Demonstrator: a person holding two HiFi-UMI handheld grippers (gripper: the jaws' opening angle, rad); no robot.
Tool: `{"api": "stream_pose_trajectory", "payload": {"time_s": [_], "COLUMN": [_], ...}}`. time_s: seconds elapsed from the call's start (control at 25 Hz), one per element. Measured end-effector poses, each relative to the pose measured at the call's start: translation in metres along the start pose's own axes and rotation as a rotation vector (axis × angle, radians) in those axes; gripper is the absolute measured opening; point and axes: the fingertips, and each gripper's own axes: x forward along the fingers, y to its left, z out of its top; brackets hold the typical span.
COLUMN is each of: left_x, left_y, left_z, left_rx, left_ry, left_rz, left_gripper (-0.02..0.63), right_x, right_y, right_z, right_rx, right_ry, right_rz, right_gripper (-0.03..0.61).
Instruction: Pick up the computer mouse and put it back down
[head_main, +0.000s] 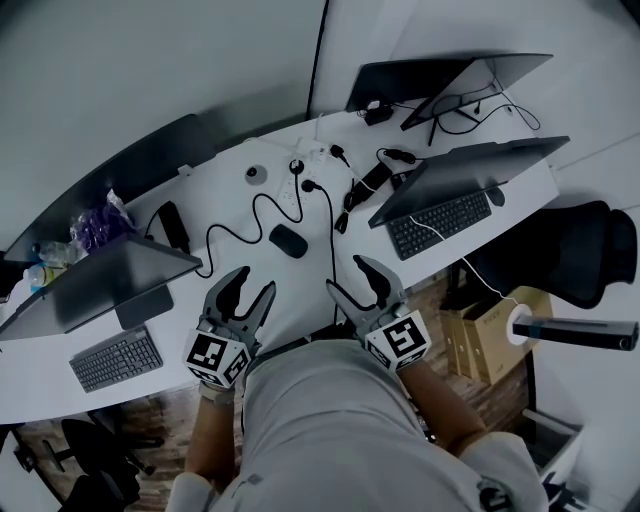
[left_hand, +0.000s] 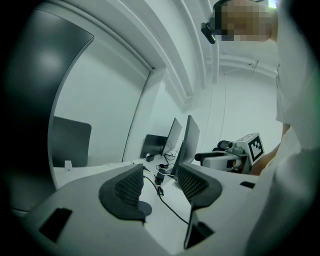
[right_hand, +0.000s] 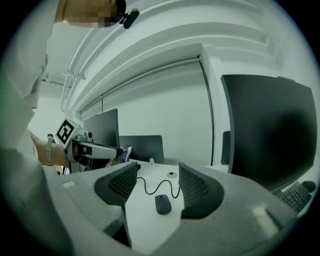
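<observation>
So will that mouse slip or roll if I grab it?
Likely light and rigid: the mouse is small with a hard-looking shell. Its smooth rounded top could slip between jaws. Lying flat on the desk, it should slide, not roll.

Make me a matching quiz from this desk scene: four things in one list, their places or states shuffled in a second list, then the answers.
1. computer mouse
2. left gripper
3. office chair
4. purple bag

A. off the right end of the white desk
B. jaws apart, nothing between them
C. at the desk's far left, near a monitor
D. lying free on the middle of the desk

Pairs: 1-D, 2-B, 3-A, 4-C.
</observation>
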Motion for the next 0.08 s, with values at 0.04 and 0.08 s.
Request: {"api": "stream_pose_trajectory", "payload": {"time_s": [0.04,0.08], "left_x": [-0.0003,-0.0006], "left_y": [-0.0001,-0.0002], "left_z": [-0.0004,-0.0008], "left_rx": [-0.001,-0.002], "left_ry": [0.000,0.001], "left_rz": [0.000,-0.001], "left_gripper": [0.215,0.215], "right_x": [-0.0005,-0.0010], "right_y": [0.0003,0.0006], "right_z": [0.0000,-0.0003], "right_rx": [-0.001,0.000], "right_ry": [0.000,0.000], "right_rz": [-0.001,-0.004], "right_gripper": [0.264,0.264]}}
